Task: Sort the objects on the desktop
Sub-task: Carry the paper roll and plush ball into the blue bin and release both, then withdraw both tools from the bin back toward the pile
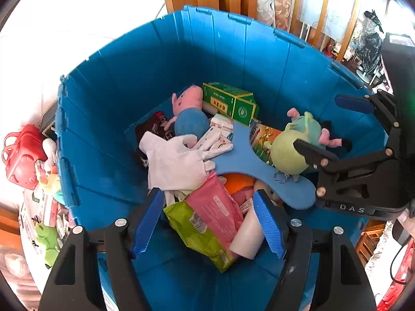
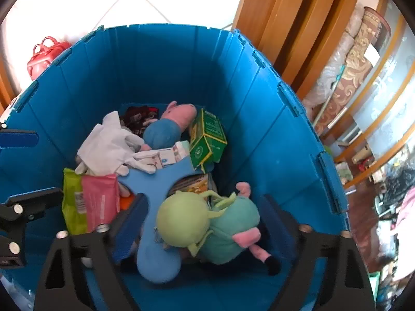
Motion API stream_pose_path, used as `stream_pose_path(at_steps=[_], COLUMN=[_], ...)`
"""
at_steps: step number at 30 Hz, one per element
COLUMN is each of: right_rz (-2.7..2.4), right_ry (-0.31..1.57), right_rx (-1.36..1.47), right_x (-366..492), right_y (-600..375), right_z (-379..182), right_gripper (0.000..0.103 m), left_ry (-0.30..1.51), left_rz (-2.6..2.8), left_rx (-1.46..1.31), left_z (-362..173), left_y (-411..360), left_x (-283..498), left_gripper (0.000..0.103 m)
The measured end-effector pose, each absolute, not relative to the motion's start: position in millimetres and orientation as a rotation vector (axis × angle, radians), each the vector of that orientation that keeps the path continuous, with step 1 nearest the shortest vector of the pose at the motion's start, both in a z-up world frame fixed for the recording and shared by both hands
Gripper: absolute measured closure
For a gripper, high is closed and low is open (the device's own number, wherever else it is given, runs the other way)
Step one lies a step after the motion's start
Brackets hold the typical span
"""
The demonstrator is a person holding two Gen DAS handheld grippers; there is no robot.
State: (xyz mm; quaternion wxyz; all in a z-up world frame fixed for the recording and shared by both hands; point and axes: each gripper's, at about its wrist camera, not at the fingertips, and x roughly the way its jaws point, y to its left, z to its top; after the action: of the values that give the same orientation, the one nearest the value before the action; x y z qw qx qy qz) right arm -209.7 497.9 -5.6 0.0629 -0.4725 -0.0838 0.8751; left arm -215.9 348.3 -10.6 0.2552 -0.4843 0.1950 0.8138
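Claws: left gripper [image 1: 208, 223] wide, pink wipes pack [image 1: 215, 207] lies loose between its fingers | right gripper [image 2: 205, 223] wide, green plush toy [image 2: 207, 225] lies loose between | both inside blue bin [image 1: 155, 59], near its front wall | next: lift claws out.

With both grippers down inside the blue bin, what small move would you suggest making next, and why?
Probably lift both grippers straight up out of the blue bin. The right gripper stands open around the green plush toy, which lies on the pile, and the left gripper is open over the pink packet and green packet. Both drops look done, while items outside the bin remain unsorted.
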Motion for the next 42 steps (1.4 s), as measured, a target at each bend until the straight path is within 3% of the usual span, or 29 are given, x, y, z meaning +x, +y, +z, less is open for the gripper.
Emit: stream_pose_path(at_steps=[2,11,15,20,32,42], right_rz=[2.654,2.812,2.895,3.013,3.227,3.227], right_ry=[-0.242,-0.131,-0.160,-0.180,-0.072,-0.094], right_rx=[-1.420,-1.288,-1.170,-1.065,-1.065,-1.285], right_x=[-206,-175,-163,-155,-173,-253], right_y=[497,467,431,377,216,86], right_z=[-2,39,61,80,94,0], right_gripper=[0.000,0.000,0.000,0.000,0.000,0.000], left_ry=[0.530,0.483,0.382,0.338,0.174,-0.066], left_rz=[2.234,2.440,2.518,2.638,2.902,2.992], left_rx=[-1.272,-0.955,-0.904,-0.905,-1.212,-1.619], left_z=[-6,30,33,24,-48,-132], left_y=[344,282,232,155,-73,-230], left_x=[-212,-181,-177,-182,-220,-238], left_gripper=[0.032,0.021,0.014,0.014,0.014,0.014])
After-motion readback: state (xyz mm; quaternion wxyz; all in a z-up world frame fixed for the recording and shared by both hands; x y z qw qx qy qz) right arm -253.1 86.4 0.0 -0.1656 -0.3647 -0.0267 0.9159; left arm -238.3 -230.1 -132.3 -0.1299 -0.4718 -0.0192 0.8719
